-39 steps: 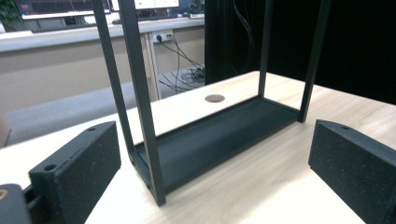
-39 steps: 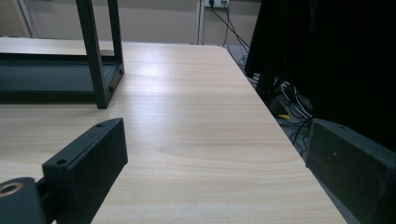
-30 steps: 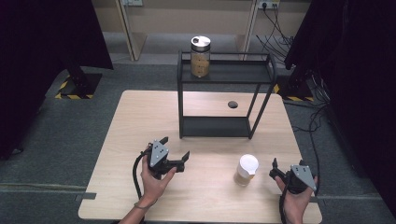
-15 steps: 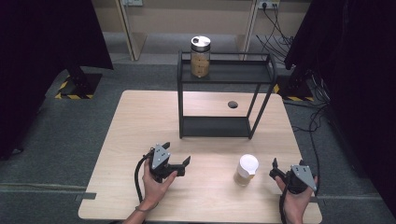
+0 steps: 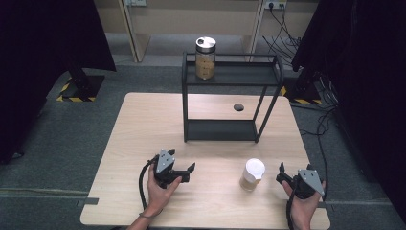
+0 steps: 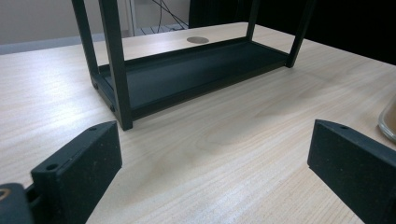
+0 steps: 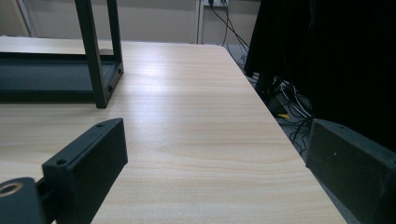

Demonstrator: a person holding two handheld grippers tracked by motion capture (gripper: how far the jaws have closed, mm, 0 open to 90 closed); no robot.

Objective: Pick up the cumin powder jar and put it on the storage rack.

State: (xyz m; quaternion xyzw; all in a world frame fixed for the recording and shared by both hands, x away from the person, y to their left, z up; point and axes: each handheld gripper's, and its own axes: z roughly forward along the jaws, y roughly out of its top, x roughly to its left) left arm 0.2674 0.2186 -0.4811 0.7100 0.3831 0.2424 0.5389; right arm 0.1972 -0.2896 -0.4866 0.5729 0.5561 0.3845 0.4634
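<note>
The white-lidded jar (image 5: 252, 174) stands upright on the surface (image 5: 143, 124), in front of the black rack (image 5: 230, 98) — glass probably, rigid, slippery; grip its body below the lid. Left claw (image 5: 184, 168) and right claw (image 5: 281, 173) both gape, empty.

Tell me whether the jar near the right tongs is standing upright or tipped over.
Upright. The jar stands on its base on the table, white lid facing up, just left of the right tongs, apart from them.

Grey carpet floor (image 5: 72, 139); black curtains (image 5: 43, 43) flanking; possibly wooden cabinets (image 5: 191, 19) behind.
</note>
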